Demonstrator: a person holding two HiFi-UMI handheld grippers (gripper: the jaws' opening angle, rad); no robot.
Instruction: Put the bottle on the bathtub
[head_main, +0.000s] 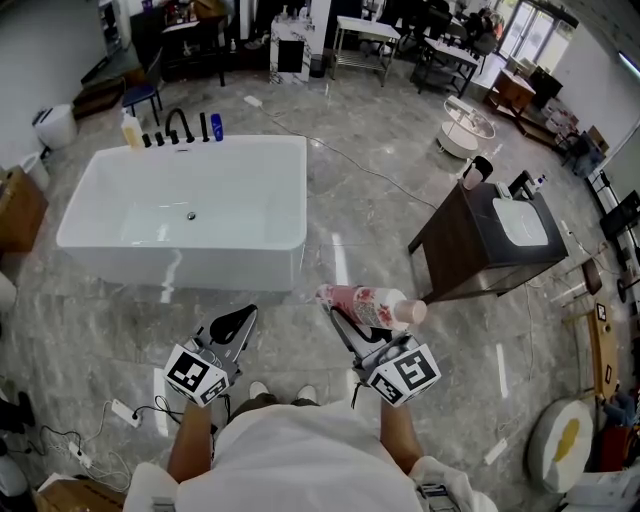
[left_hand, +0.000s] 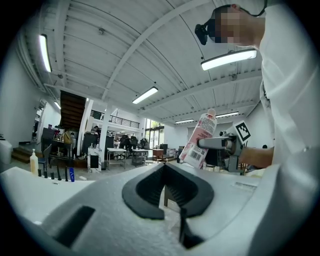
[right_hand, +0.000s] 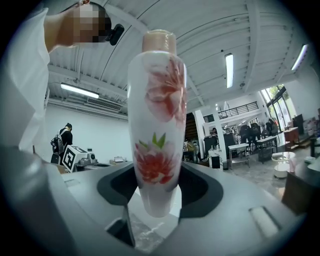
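A white bottle with red flowers and a pale cap (head_main: 368, 305) lies tilted in my right gripper (head_main: 345, 318), which is shut on its lower body. In the right gripper view the bottle (right_hand: 155, 115) stands up between the pads, cap end away from me. The white bathtub (head_main: 285, 190) stands on the marble floor ahead and to the left, well apart from both grippers. My left gripper (head_main: 243, 315) hangs beside the right one, shut with nothing in it; its pads (left_hand: 150, 187) meet at the tips. From the left gripper view the held bottle (left_hand: 200, 137) shows at the right.
On the tub's far rim stand a black faucet (head_main: 180, 125), a yellow bottle (head_main: 131, 130) and a blue bottle (head_main: 216, 127). A dark cabinet with a white basin top (head_main: 490, 245) stands right of me. A power strip (head_main: 125, 412) and cable lie on the floor at left.
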